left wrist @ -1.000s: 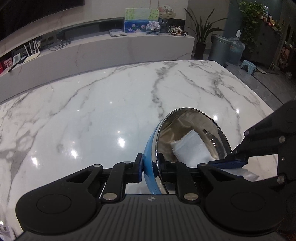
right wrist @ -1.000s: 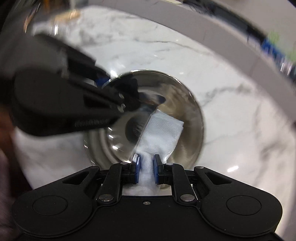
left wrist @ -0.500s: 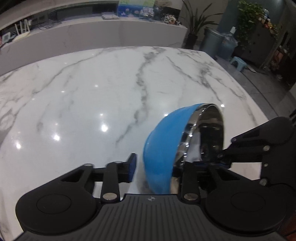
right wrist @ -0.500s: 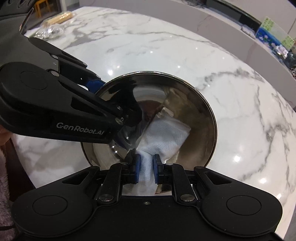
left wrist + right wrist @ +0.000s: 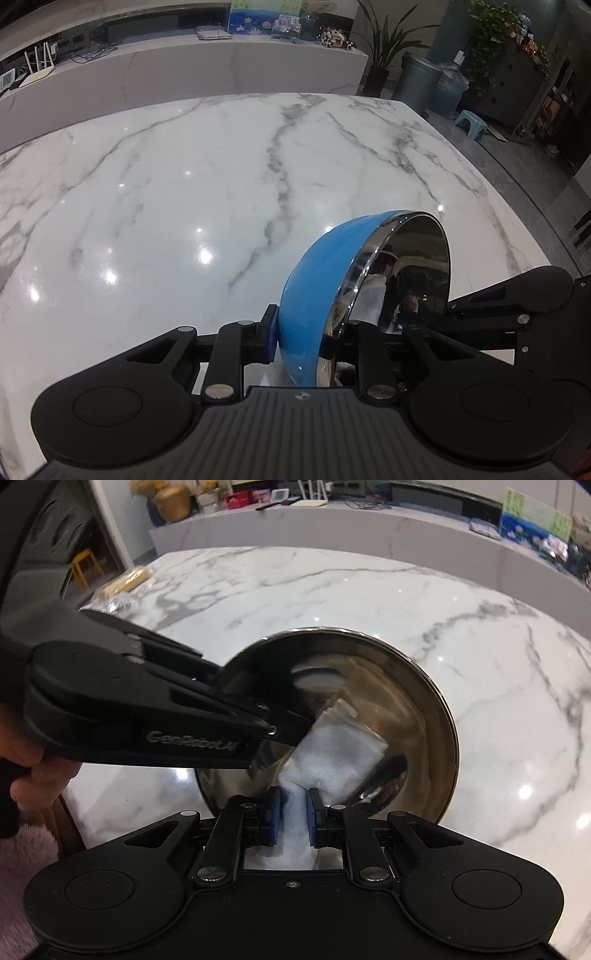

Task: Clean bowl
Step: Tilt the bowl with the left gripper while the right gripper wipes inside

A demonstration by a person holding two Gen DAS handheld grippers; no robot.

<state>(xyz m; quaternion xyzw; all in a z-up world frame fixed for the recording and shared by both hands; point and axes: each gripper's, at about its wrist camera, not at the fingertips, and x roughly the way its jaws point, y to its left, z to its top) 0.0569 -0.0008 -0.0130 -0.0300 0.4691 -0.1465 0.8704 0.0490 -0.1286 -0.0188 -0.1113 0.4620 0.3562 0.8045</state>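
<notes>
Gripping the blue-skinned, steel-lined round bowl (image 5: 317,295) by its near rim in the left gripper (image 5: 301,332), one finger against the blue outside, the other inside against the steel; clenched again after standing slack around the rim half a second back. Holding it tipped on edge above the white grey-veined marble tabletop (image 5: 184,184), mouth turned to the right of the left fingers. Pinching a folded white cloth (image 5: 332,753) in the right gripper (image 5: 293,814), pads tight on its bunched tail. Pressing the cloth ahead of the right fingers onto the lower steel wall, further left than a second ago. Judging from that: regrip done, bowl steadier and turned a little, a fresh patch now facing the cloth; wiping under way, far wall and rim likely remaining.
</notes>
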